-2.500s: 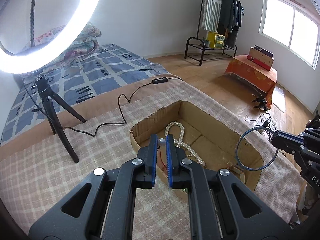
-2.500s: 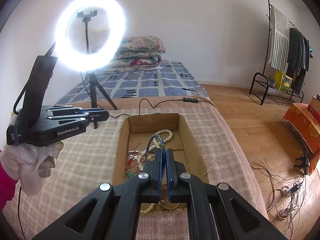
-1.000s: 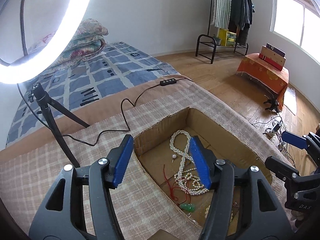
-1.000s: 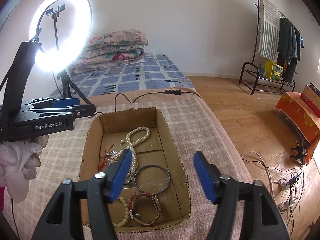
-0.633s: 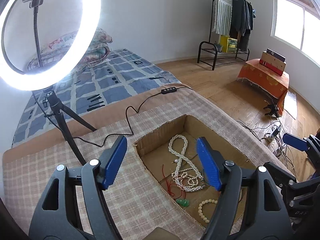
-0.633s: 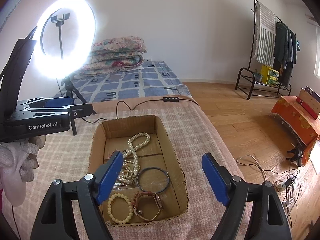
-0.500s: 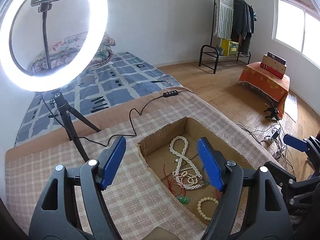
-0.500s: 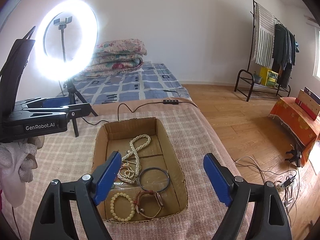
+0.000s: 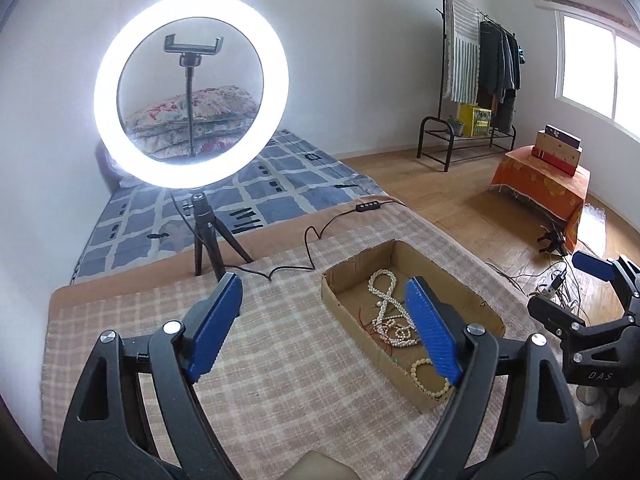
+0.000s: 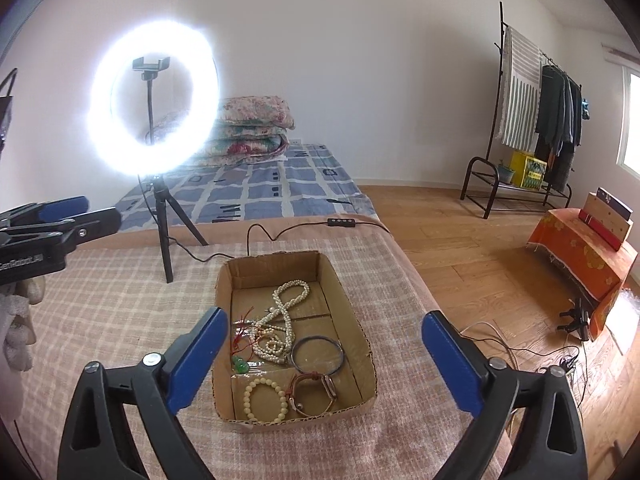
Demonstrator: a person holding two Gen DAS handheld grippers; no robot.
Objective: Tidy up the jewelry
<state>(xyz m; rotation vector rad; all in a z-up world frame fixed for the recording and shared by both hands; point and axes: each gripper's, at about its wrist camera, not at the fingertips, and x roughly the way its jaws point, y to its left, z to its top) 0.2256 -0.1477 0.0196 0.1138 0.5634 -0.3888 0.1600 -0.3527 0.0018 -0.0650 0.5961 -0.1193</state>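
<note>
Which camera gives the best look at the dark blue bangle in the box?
The right wrist view: the bangle lies fully visible on the box floor. In the left wrist view I cannot find it; a blue pad covers that area.

A glowing white ring light (image 9: 191, 90) on a black tripod stands on a pink checked cloth (image 9: 296, 376), its black cable (image 9: 308, 240) trailing across it. Behind lies a blue patterned mattress (image 10: 256, 188) with folded floral quilts (image 10: 248, 130) against a white wall. On the wooden floor, a black clothes rack (image 10: 532, 120) holds garments beside an orange-draped low table (image 10: 580, 252)
</note>
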